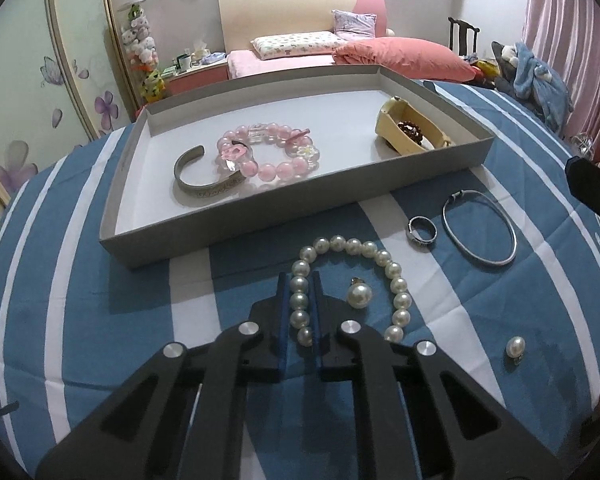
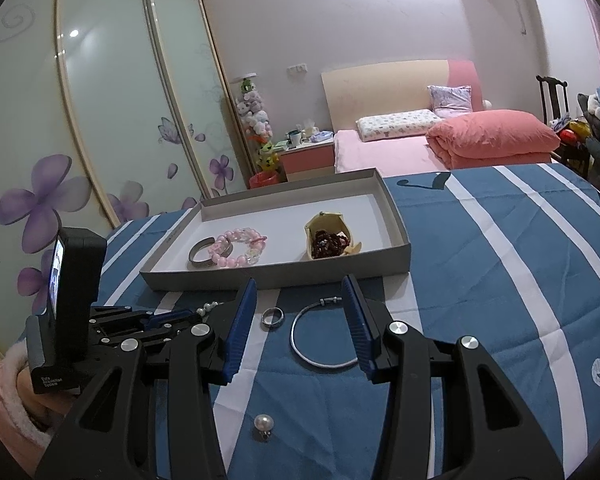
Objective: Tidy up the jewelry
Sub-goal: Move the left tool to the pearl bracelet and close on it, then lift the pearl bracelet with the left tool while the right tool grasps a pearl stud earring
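On the striped cloth [image 1: 100, 320], in front of the grey tray [image 1: 236, 236], a pearl bracelet [image 1: 355, 246] is pinched along its left side by the left gripper [image 1: 300, 280], whose jaws are pressed against the beads. The right gripper [image 2: 300, 292] is held spread wide above a ring [image 2: 272, 317] and a thin bangle [image 2: 300, 344], touching neither. Two loose pearls [image 1: 359, 295] lie nearby. Inside the tray are seen a cuff [image 1: 204, 190], a pink bracelet [image 1: 268, 168] and a cream pouch [image 1: 407, 124] of dark beads.
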`<state>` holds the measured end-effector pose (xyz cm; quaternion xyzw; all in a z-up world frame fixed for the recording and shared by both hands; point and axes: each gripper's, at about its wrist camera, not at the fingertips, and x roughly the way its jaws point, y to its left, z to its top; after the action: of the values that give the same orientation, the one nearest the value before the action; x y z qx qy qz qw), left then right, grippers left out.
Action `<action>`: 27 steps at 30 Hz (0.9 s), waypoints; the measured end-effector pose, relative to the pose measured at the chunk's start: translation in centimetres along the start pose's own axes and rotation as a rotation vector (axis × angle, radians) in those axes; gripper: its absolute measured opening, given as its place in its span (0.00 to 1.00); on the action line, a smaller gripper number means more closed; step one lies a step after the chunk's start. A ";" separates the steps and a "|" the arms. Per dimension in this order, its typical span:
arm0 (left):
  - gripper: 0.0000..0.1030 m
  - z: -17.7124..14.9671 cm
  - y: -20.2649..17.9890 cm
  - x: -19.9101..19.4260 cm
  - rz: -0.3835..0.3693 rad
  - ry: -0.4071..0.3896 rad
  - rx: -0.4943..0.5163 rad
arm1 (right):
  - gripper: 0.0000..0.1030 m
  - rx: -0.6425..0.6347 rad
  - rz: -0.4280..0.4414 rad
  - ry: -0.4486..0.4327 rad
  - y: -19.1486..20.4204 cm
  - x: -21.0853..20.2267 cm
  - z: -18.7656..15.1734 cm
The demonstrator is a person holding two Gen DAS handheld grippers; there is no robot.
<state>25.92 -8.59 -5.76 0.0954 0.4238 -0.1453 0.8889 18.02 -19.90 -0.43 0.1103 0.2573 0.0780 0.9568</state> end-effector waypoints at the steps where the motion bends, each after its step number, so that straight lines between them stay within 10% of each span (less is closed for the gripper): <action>1: 0.10 0.0 0.0 0.0 0.002 0.000 0.003 | 0.44 0.003 -0.001 0.002 -0.1 0.0 -0.1; 27: 0.10 2.3 1.4 -4.0 -0.145 -0.224 -0.114 | 0.44 -0.080 0.057 0.174 1.3 -0.1 -3.1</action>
<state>25.65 -7.26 -1.12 -0.0031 0.3355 -0.1946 0.9217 16.20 -18.17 -2.70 0.0720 0.3328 0.1244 0.9320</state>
